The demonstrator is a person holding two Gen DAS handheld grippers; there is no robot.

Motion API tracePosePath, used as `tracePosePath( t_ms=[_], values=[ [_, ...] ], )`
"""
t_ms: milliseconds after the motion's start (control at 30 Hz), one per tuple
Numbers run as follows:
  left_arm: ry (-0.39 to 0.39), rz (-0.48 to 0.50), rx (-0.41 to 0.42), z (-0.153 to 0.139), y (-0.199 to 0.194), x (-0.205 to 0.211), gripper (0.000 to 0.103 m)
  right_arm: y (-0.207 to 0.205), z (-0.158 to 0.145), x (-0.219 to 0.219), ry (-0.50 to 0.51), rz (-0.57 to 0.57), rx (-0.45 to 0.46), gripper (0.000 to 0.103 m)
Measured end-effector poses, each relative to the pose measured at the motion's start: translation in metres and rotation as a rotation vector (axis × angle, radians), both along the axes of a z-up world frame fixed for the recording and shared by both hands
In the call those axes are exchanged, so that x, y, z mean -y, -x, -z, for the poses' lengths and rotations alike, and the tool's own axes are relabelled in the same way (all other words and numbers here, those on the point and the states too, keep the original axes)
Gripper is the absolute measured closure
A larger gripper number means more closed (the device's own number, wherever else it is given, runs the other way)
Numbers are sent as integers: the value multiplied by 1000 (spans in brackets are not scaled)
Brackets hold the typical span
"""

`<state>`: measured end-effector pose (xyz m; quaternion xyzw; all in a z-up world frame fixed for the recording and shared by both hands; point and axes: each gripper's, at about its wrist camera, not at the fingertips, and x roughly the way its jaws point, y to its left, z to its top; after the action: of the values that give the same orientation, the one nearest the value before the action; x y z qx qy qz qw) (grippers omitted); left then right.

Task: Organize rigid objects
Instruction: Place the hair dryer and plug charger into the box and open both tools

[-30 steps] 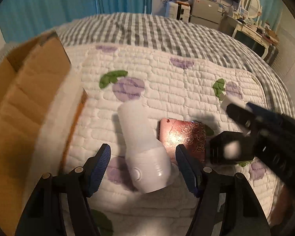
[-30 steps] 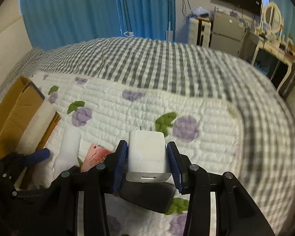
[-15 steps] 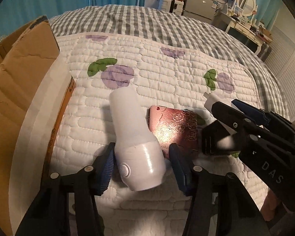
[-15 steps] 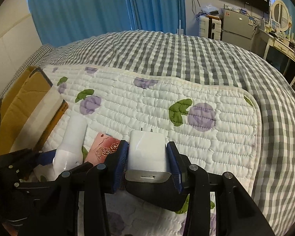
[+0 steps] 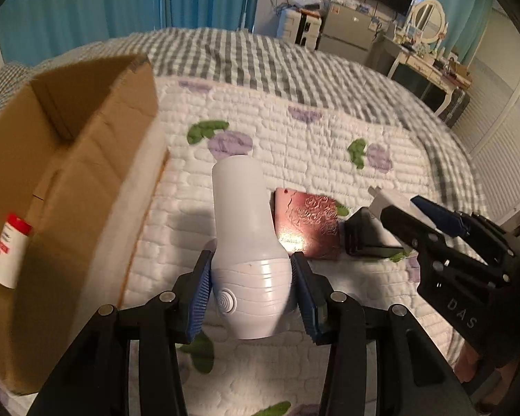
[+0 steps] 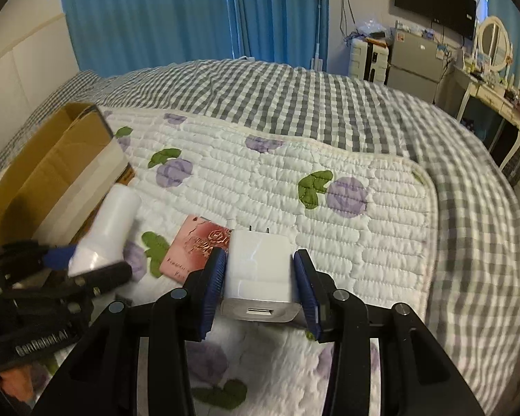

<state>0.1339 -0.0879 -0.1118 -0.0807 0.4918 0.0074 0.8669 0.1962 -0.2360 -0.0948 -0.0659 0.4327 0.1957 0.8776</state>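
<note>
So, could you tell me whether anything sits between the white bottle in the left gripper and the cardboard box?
Nothing visible does. The white bottle, clamped in the left gripper, has only bare quilt between it and the cardboard box, whose open top faces it.

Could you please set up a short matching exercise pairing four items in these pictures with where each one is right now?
Items:
1. white bottle
2. white charger
3. red patterned card
4. red-capped vial

Places:
A. inside the cardboard box
B. in the right claw
C. flat on the quilt
D. in the left claw

Pairs: 1-D, 2-B, 3-C, 4-A
</note>
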Motion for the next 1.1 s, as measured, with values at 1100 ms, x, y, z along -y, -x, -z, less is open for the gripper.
tracePosePath(
  t_ms=[1100],
  values=[
    [-156, 30, 217, -117, 29, -177, 57, 35, -159, -222, 31, -260, 196, 62]
  ],
)
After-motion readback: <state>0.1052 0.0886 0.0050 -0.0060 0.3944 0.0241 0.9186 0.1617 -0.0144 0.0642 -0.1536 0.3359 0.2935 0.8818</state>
